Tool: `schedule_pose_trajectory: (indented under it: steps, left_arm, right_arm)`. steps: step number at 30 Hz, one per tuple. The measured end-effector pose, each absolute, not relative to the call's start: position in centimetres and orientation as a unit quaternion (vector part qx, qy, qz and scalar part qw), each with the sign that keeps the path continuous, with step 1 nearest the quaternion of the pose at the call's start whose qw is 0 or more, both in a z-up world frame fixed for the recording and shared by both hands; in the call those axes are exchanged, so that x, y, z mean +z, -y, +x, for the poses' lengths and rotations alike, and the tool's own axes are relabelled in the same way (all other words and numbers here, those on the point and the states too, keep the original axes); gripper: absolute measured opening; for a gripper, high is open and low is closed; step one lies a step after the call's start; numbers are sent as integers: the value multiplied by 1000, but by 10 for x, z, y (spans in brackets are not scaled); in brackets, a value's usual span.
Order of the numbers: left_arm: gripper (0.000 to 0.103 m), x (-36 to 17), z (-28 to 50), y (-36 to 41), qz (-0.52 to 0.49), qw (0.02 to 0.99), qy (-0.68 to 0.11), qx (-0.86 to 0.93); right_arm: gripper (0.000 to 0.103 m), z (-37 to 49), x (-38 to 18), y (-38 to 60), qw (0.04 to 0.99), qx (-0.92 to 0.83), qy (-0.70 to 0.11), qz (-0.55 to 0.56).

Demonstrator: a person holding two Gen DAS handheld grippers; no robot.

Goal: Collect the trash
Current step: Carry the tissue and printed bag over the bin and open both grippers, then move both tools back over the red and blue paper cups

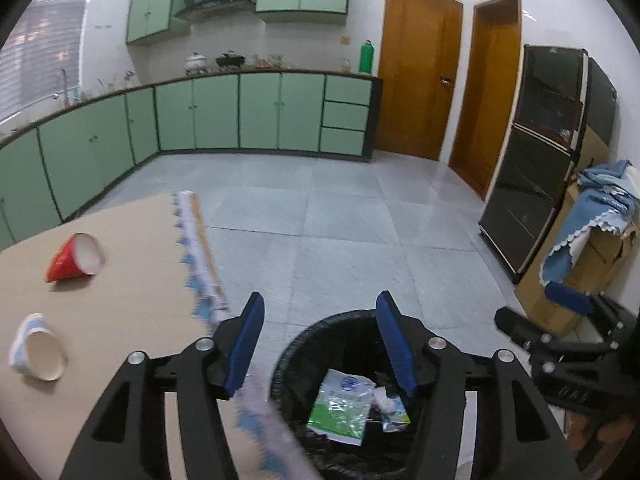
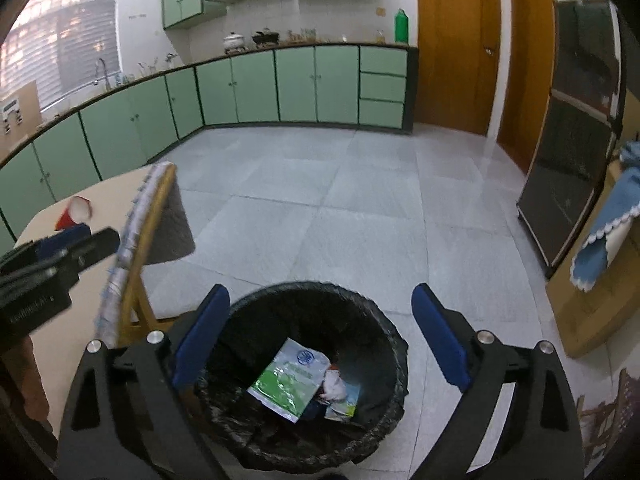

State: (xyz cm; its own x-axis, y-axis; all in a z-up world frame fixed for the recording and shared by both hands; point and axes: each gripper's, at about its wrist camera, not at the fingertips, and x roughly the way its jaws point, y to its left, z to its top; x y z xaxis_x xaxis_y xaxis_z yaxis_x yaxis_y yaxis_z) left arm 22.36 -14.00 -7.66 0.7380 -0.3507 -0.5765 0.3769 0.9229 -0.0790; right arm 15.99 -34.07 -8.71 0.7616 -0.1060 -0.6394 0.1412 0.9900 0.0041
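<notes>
Both grippers hang over the black-lined bin (image 2: 304, 364) with nothing between their pads: the right gripper (image 2: 320, 336) stands wide open above its mouth, the left gripper (image 1: 320, 340) partly open just beside the table (image 1: 120, 280) edge. Inside the bin lie a green-and-white packet (image 2: 286, 384) and a crumpled wrapper (image 2: 338, 390), so the spread jaws fit a drop into it. Two cups remain on the table, a red cup (image 1: 74, 258) and a pale cup (image 1: 38, 348), both tipped on their sides, probably the next trash to collect.
</notes>
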Motion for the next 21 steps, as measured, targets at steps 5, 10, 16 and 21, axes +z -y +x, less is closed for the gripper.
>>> schedule_pose_trajectory:
  steps: [5,10,16,21]
  left_arm:
    - [63,-62,208,101,12,943,-286,-169]
    - [66,-52,197,57,7,952,-272,-137]
    - [68,-47,186,-2,-5,961,-261,-92]
    - [70,-49,181,-55,-9,965,-260,-44]
  right_arm:
    - [92,161,-58,308,946,-40,-322,21]
    - [94,163,-38,266,951,-15,-308,6]
    - [94,170,-27,210,953,25,-301,-5]
    - [96,181,-30,162,952,60,-301,-1]
